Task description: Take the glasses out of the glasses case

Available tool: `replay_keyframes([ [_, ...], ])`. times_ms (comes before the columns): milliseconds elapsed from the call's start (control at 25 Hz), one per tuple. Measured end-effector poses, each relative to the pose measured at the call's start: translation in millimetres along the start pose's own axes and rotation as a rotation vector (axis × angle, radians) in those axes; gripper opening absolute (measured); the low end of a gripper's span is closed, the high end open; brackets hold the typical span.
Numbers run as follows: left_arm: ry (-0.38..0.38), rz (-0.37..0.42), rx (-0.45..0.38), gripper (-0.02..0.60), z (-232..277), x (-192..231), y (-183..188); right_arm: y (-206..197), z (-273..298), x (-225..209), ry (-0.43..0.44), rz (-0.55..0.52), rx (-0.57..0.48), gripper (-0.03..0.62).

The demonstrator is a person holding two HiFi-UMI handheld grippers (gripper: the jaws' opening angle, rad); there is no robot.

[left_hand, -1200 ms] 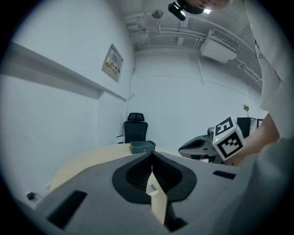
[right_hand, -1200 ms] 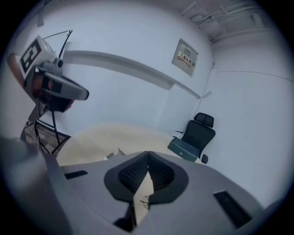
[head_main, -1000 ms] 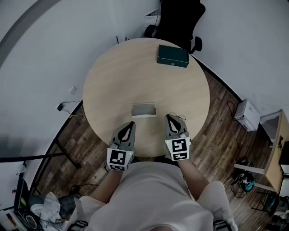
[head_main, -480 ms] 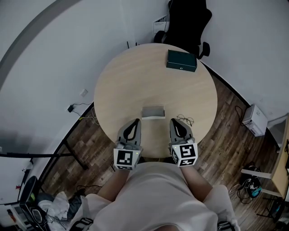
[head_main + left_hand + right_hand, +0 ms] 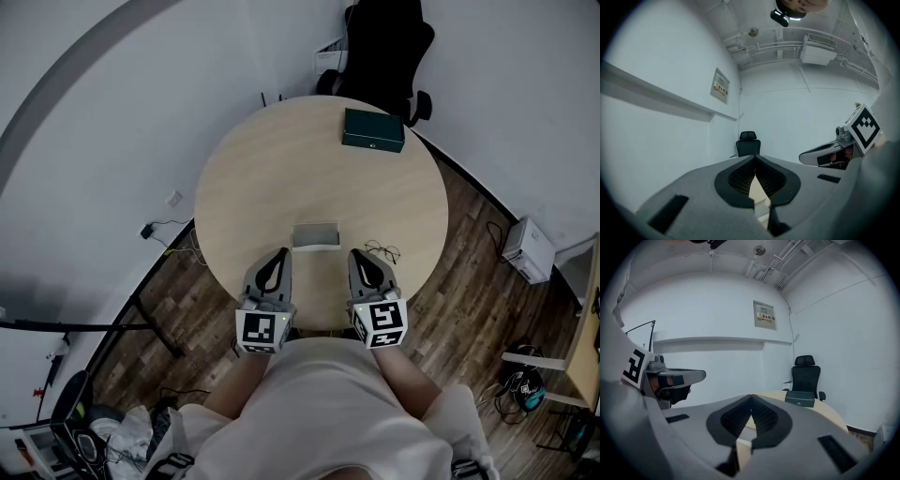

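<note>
Head view: glasses (image 5: 382, 250) are out, lying flat on the round bench (image 5: 253, 178) just beside the glasses case (image 5: 315, 246), at its 3 o'clock, not touching it. The case sits open toward the 6 o'clock side of the bench and looks empty from here. Change: a second ago the glasses were tight against the tip of the right gripper (image 5: 358, 256); now they lie just clear of it, at its 1 o'clock, nothing holding them. Case hasn't shifted. Left gripper (image 5: 277, 255) is at 7 o'clock of the case, apart from it. Dark green box (image 5: 373, 129) is at 1 o'clock near the far rim, same spot as before, with the office chair (image 5: 384, 47) beyond it. Left gripper view: jaws together at the tips, nothing between them, only a sliver of pale bench showing under the tips; right gripper (image 5: 834, 152) off at 3 o'clock. Right gripper view: jaws together as well, empty; box (image 5: 799, 399) and chair (image 5: 806, 373) at 2 o'clock, left gripper (image 5: 675, 378) at 9 o'clock. Glasses aren't in frame in either gripper view. My read: extraction is done, with the glasses out, released and both tools off them. Only concern is that the glasses sit fairly near the bench rim by the right gripper, so a careless swing there could knock them off.
</note>
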State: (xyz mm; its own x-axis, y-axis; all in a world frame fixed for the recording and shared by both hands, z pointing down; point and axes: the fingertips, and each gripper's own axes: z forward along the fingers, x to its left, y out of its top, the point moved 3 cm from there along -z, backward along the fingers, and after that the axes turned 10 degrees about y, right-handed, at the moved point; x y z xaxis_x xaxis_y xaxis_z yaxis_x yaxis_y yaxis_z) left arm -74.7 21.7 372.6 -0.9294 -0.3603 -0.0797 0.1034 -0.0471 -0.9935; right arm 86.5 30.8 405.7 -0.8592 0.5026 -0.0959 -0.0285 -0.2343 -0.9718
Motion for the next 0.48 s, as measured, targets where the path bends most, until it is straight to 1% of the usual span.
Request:
replay_keyframes([
  [280, 0.0, 0.002, 0.004, 0.008, 1.5, -1.2, 3.0, 5.4, -0.9, -1.1, 0.001, -0.006, -0.007, 0.012],
  [480, 0.001, -0.008, 0.009, 0.008, -1.3, 3.5, -3.4, 3.3, 0.5, 5.0, 0.011, 0.009, -0.005, 0.012],
])
